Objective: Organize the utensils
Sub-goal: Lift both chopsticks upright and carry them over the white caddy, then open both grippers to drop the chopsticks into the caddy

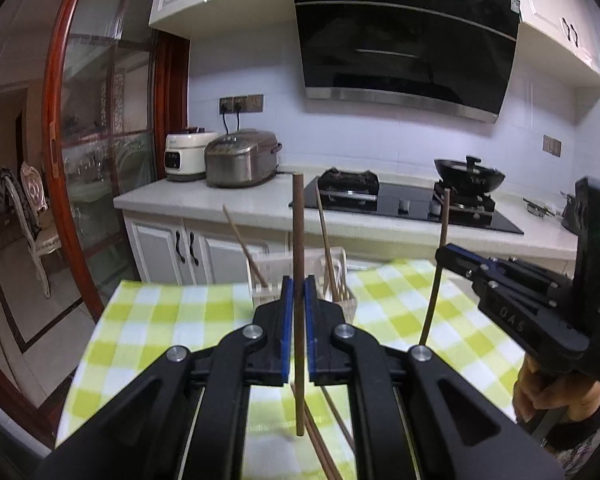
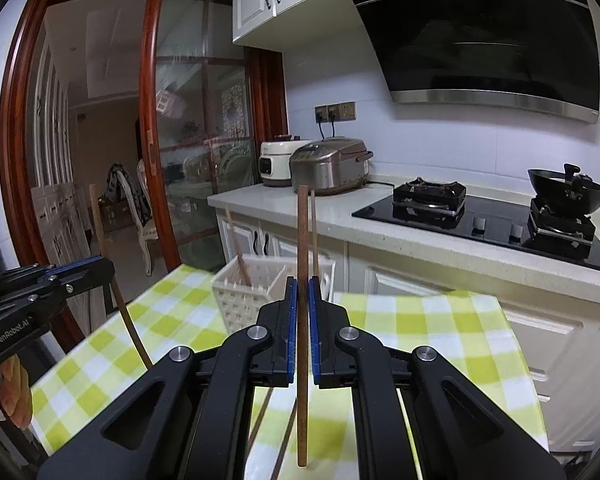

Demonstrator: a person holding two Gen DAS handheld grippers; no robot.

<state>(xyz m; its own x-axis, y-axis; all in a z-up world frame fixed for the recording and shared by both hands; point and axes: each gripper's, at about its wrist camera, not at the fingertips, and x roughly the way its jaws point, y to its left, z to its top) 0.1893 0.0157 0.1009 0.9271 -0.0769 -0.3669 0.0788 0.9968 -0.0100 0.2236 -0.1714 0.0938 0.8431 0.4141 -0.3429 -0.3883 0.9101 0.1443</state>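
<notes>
My left gripper [image 1: 299, 286] is shut on a brown chopstick [image 1: 298, 240] held upright above the checked tablecloth. My right gripper [image 2: 302, 286] is shut on another brown chopstick [image 2: 302, 248], also upright. A white slotted utensil basket [image 2: 244, 292] stands at the table's far edge, with chopsticks [image 2: 236, 246] leaning in it; it also shows in the left wrist view [image 1: 342, 276], just beyond my left fingertips. Loose chopsticks [image 1: 320, 440] lie on the cloth under the left gripper. The right gripper [image 1: 456, 258] appears at the right of the left wrist view, the left gripper [image 2: 100, 268] at the left of the right wrist view.
The table has a green and white checked cloth [image 2: 420, 320]. Behind it runs a kitchen counter [image 1: 204, 196] with two rice cookers [image 1: 240, 158], a gas hob [image 1: 404, 200] and a wok [image 1: 470, 176]. A wooden-framed glass door [image 1: 100, 140] stands at the left.
</notes>
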